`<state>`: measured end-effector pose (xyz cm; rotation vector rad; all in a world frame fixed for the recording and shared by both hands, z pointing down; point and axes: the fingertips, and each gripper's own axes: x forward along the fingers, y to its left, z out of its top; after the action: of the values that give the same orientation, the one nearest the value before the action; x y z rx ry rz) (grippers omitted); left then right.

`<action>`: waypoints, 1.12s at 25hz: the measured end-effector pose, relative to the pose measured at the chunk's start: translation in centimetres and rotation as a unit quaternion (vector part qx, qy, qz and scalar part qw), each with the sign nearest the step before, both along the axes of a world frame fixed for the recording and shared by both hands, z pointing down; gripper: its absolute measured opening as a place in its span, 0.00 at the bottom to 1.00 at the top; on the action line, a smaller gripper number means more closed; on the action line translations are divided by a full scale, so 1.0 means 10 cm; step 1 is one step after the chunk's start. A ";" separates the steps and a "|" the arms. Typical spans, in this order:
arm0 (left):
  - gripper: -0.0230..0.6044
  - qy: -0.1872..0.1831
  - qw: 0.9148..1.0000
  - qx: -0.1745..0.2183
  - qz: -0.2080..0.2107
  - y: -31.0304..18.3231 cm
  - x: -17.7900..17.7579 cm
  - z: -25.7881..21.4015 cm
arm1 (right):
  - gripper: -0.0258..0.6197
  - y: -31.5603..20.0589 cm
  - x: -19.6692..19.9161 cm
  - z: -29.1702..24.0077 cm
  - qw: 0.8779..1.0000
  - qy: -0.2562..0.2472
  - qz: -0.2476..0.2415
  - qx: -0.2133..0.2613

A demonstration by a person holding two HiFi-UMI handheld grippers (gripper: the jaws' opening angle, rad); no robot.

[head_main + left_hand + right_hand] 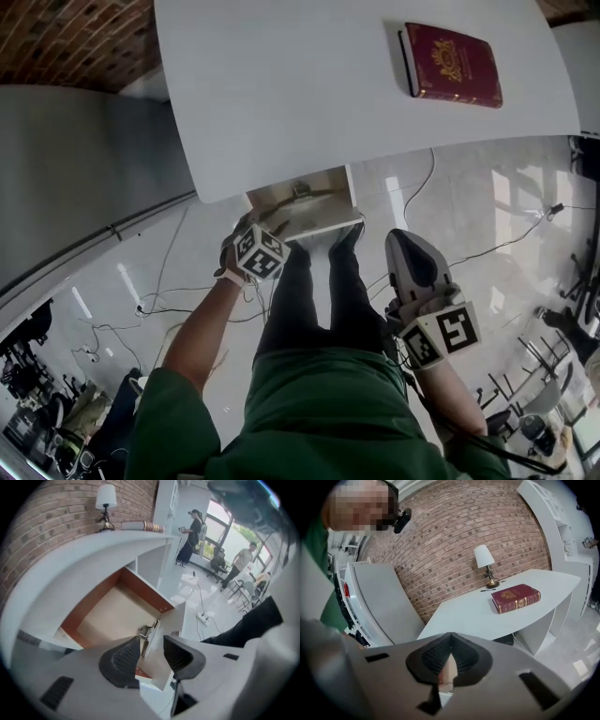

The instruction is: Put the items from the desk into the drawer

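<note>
A dark red hardback book [452, 64] [515, 598] lies on the white desk [300, 84] [468, 613], far right. Under the desk's near edge a drawer [305, 211] [110, 618] stands pulled out, its wooden inside bare. My left gripper [274, 230] [152, 651] is shut on the drawer front [159, 637], one jaw on each face beside the metal handle [146, 631]. Held back from the desk, my right gripper [411, 251] [450, 639] is shut with nothing in it.
A small table lamp [486, 564] [105, 503] stands at the desk's back by the brick wall. The person's legs [314, 291] are right below the drawer. Cables [169, 300] trail over the tiled floor. Two people [192, 531] stand far off in the room.
</note>
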<state>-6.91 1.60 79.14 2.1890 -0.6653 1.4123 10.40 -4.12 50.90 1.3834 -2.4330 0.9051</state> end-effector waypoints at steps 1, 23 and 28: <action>0.28 0.014 1.000 0.009 -0.018 -0.03 -0.01 -0.19 | 0.04 -0.03 0.00 -0.04 1.000 -0.005 0.004 0.006; 0.06 0.275 0.841 0.433 -0.172 -1.09 -0.04 -5.12 | 0.04 -0.51 -0.22 -2.36 0.970 0.037 0.000 0.240; 0.06 0.328 0.793 0.479 -0.182 -0.98 -0.03 -5.92 | 0.04 -0.49 -0.22 -2.95 0.952 0.030 0.010 0.304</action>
<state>-7.16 -8.18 19.98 2.7570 -1.6245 -0.0350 8.20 -9.01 21.39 1.5741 -2.7762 0.0913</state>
